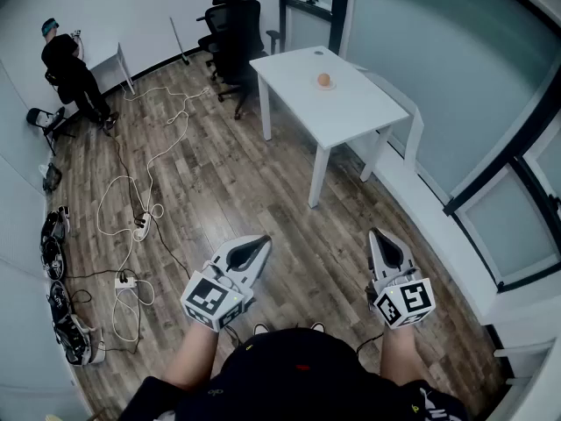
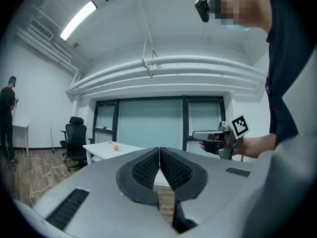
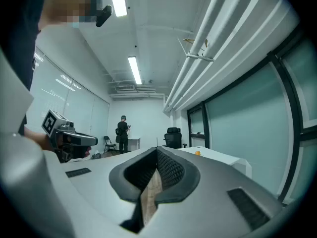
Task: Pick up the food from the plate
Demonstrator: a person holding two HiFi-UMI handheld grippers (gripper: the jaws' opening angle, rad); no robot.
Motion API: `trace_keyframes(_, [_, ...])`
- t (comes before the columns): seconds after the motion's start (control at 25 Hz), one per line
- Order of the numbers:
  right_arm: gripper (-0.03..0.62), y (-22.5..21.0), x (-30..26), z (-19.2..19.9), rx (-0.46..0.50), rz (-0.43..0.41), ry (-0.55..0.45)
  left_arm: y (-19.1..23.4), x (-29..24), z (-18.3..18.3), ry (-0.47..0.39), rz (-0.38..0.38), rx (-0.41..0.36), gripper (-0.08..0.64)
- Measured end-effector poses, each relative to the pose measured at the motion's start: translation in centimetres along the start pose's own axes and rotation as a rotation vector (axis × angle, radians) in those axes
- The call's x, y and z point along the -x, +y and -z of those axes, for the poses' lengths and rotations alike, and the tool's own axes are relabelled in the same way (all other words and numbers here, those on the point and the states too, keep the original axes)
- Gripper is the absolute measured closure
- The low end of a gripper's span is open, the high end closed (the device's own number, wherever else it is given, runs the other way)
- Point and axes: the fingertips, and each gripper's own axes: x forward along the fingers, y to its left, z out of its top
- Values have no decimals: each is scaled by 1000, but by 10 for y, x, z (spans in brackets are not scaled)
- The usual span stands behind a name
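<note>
Head view: the person stands on the wooden floor (image 1: pixel 228 191), well apart from the white tabletop (image 1: pixel 351 112). The food (image 1: pixel 324 79), a small round orange piece, sits on a pale plate (image 1: pixel 325 87) near the tabletop's far edge. It is untouched. The left tongs (image 1: pixel 257 246) and right tongs (image 1: pixel 376 239) are held low in front of the body, both pressed together with nothing in them. Cables (image 1: pixel 131 217) trail over the floor, office chairs (image 1: pixel 232 20) stand by the wall, and another person (image 1: pixel 74 68) is in the far corner.

Left gripper view: the ribbed tips meet with nothing between them. The food (image 2: pixel 115 148) shows as a distant orange dot on the tabletop (image 2: pixel 104 150).

Right gripper view: tips together here too, with only floor showing through the slot behind them. The food (image 3: pixel 197 152) is far off on the tabletop (image 3: pixel 218 157).

Handling, as a guess: it looks light and rounded, so it may roll or squirt out of a pinch. Whether it is soft I cannot tell from here. Best taken across its widest middle, from the sides, with gentle pressure. The approach has not begun.
</note>
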Motion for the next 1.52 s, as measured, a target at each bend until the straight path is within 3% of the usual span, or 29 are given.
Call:
trace_keyframes(0.4, [569,5,-3,4,6,-12,18,3,2,-2,1,-13,3,537])
trace_keyframes(0.76, [568,-20,-3,-1,-40,85,-13,6,4,-1,-8,-22,17,537])
trace_keyframes(1.12, [568,-12,-13,10,-37,57,41,10,6,6,-17,-31,39,537])
trace_keyframes(1.36, [568,13,-33,13,-109,36,74,30,36,11,-30,-67,61,537])
trace_keyframes(1.52, [568,50,-57,15,-96,-5,83,56,70,17,-43,-105,78,537])
